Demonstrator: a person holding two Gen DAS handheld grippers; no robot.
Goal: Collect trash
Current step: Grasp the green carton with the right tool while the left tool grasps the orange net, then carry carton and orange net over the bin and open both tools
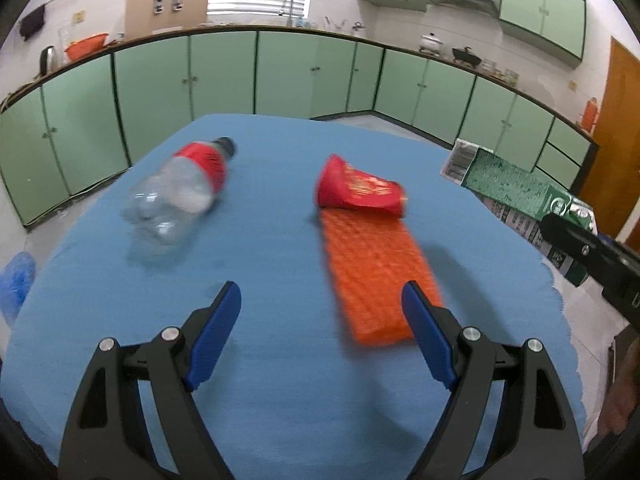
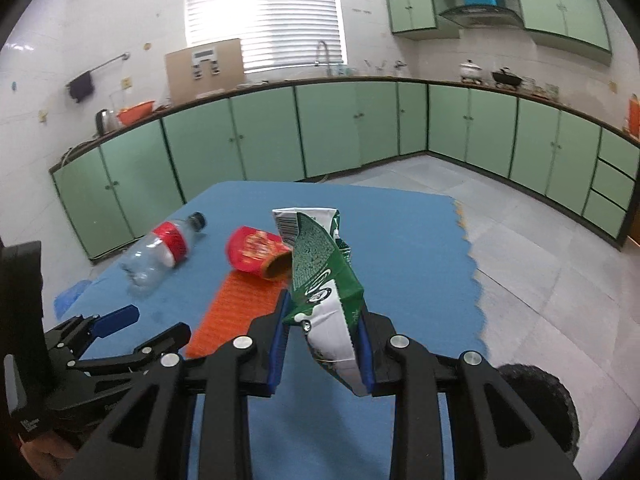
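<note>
Green-and-white, the crumpled carton is the piece of trash in hand: it sits pinched between the blue pads of the right gripper, lifted clear of the blue mat, its torn top rising ahead of the fingers. In the left wrist view the same carton shows far off to the right, beyond the mat's edge.

Ahead and left of the right gripper a red paper cup lies on its side, open mouth toward the carton, touching the far end of a flat orange strip that runs back toward the fingers. Farther left lies a clear plastic bottle with a red label and dark cap, on its side and apart from the cup.

The left gripper hangs over the mat with its jaws spread wide and nothing between them; the strip's near end lies just by its right finger, and the bottle is ahead to its left.

Green cabinets line the walls beyond.
</note>
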